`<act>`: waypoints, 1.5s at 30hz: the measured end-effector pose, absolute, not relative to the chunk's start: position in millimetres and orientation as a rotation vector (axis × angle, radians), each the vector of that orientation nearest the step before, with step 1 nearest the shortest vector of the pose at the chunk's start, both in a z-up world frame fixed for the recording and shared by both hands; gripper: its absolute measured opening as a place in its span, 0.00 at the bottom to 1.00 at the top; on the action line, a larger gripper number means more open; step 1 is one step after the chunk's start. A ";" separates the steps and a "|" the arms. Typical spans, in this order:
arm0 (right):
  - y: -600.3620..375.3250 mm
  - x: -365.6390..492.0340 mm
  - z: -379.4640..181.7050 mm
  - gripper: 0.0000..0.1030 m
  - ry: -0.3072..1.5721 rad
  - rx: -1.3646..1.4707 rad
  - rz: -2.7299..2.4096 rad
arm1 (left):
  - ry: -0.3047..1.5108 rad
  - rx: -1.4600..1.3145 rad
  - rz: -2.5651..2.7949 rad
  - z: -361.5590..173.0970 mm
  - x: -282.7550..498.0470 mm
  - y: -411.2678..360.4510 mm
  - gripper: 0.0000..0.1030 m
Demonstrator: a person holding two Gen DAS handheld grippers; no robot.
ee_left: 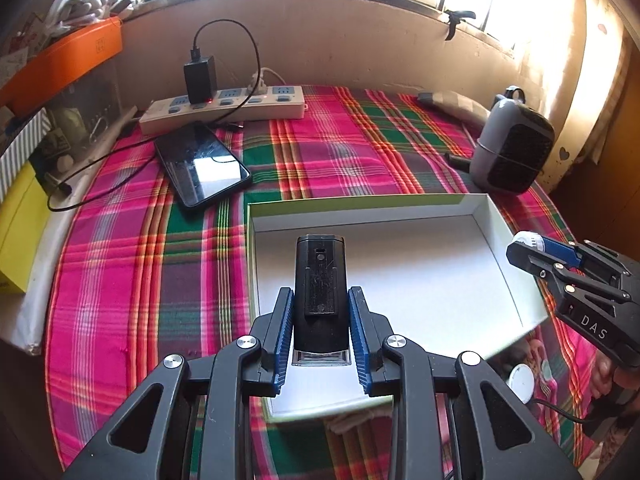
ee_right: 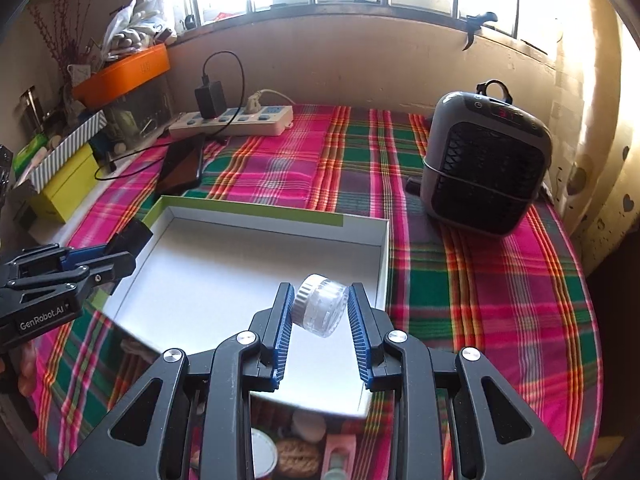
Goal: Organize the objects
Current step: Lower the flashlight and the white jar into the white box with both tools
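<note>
My left gripper is shut on a black oblong device and holds it above the near left part of a shallow white box with a green rim. My right gripper is shut on a small round clear plastic container with a ribbed white lid, above the box's near right corner. Each gripper also shows in the other's view: the right one at the box's right edge, the left one at its left edge.
A black phone lies on the plaid cloth, cabled to a charger in a white power strip by the wall. A grey heater stands at the right. Orange and yellow boxes crowd the left. Small items lie under the box's near edge.
</note>
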State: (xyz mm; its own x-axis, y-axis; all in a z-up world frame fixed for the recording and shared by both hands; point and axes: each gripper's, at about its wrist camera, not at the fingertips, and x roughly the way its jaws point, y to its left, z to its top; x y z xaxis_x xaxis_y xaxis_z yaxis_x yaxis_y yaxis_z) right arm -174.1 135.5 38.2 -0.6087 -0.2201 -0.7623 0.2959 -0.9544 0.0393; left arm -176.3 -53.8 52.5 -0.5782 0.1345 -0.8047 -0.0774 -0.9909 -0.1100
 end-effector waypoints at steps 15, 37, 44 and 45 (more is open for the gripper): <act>131.7 -227.1 8.8 0.28 0.152 1.320 -2.531 | -0.063 -1.458 2.677 27.2 -209.9 -53.3 0.24; 126.3 -232.8 3.5 0.28 0.195 1.290 -2.557 | 0.018 -1.476 2.688 20.4 -217.9 -44.1 0.25; 124.9 -232.4 2.1 0.28 0.162 1.298 -2.528 | 0.012 -1.477 2.691 20.1 -217.9 -44.6 0.25; 124.2 -232.4 1.7 0.28 0.160 1.300 -2.522 | 0.008 -1.477 2.691 20.2 -217.5 -44.9 0.25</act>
State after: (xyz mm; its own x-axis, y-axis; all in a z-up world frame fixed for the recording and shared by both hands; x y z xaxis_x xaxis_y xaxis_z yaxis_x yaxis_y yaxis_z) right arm -232.4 124.2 1.7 -0.5463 -0.2114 -0.8104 0.3120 -0.9493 0.0373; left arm -217.5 -44.9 20.2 -0.5352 0.0600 -0.8426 -0.0652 -0.9974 -0.0296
